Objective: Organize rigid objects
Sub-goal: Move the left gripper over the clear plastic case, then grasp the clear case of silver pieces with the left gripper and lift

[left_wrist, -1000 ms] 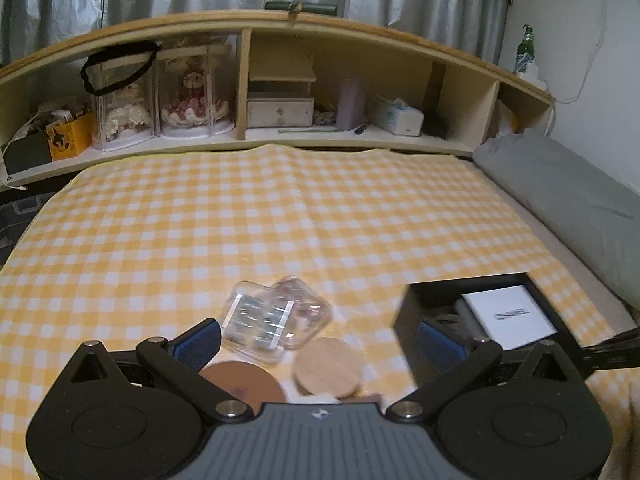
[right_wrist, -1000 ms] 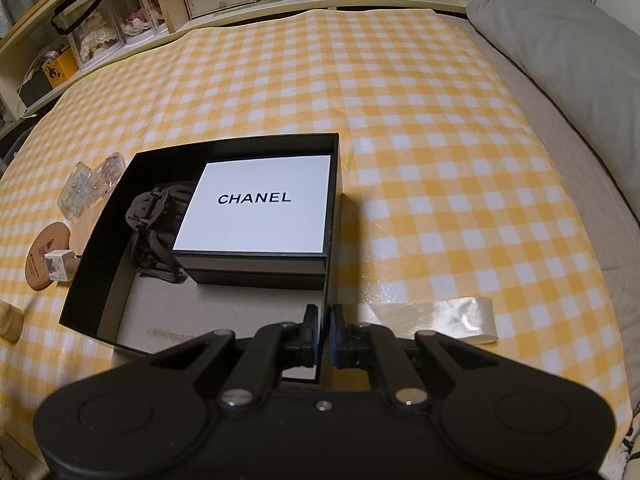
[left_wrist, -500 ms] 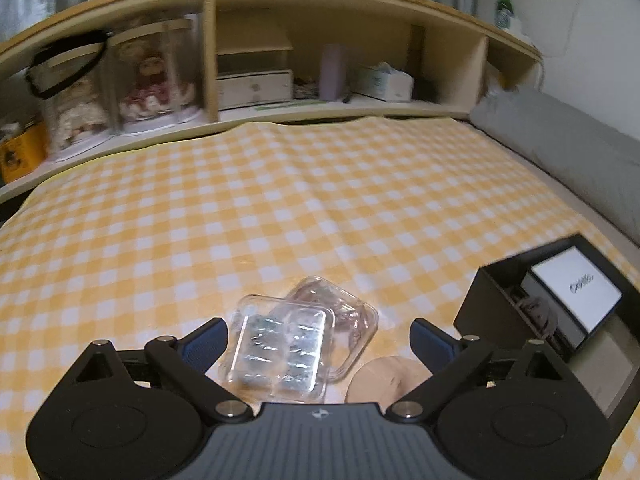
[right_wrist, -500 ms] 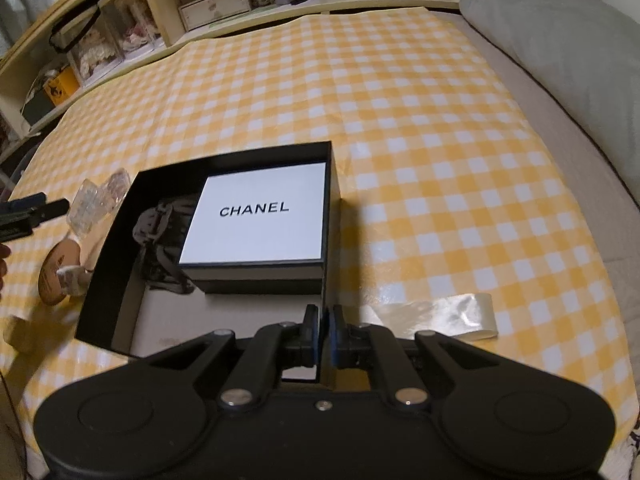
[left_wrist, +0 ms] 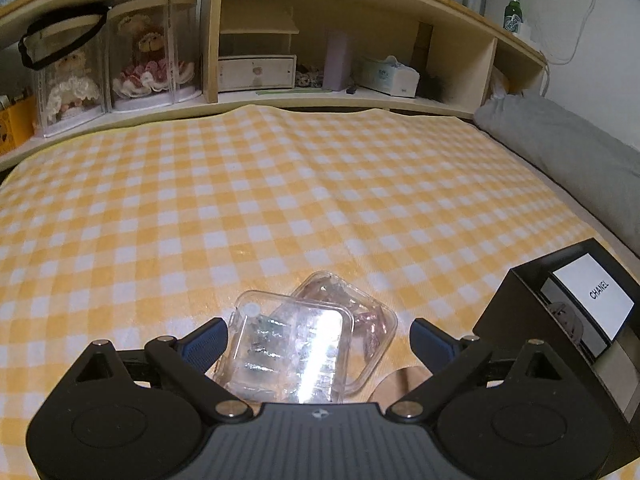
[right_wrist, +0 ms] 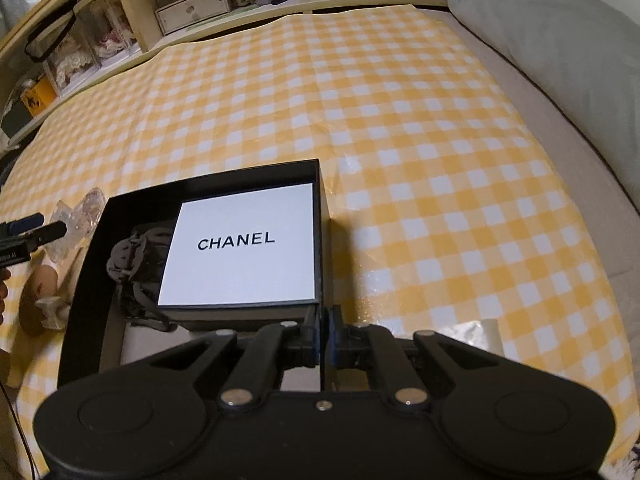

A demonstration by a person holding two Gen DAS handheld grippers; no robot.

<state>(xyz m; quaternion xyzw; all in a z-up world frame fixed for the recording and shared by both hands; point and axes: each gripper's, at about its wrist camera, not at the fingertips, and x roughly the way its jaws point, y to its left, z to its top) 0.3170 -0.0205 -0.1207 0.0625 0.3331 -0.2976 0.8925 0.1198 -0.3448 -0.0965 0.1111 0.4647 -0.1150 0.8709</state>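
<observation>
Left gripper [left_wrist: 316, 336] spread wide, pads straddling a clear plastic case [left_wrist: 288, 354] without pressing it, right gripper [right_wrist: 323, 340] clenched on the black box [right_wrist: 92, 280] wall

Left gripper [left_wrist: 316, 336]: jaws spread wide, having just closed a little from their widest, blue-padded fingers [left_wrist: 204, 338] standing either side of a clear plastic case [left_wrist: 288, 354] without pressing on it; pitched downward toward the near left of the scene. Right gripper [right_wrist: 324, 342]: jaws pinched together on the near right wall of the black box [right_wrist: 324, 216], tilted steeply down. A sliver of the person's hand [right_wrist: 3, 276] shows at the far left edge of the right wrist view.
</observation>
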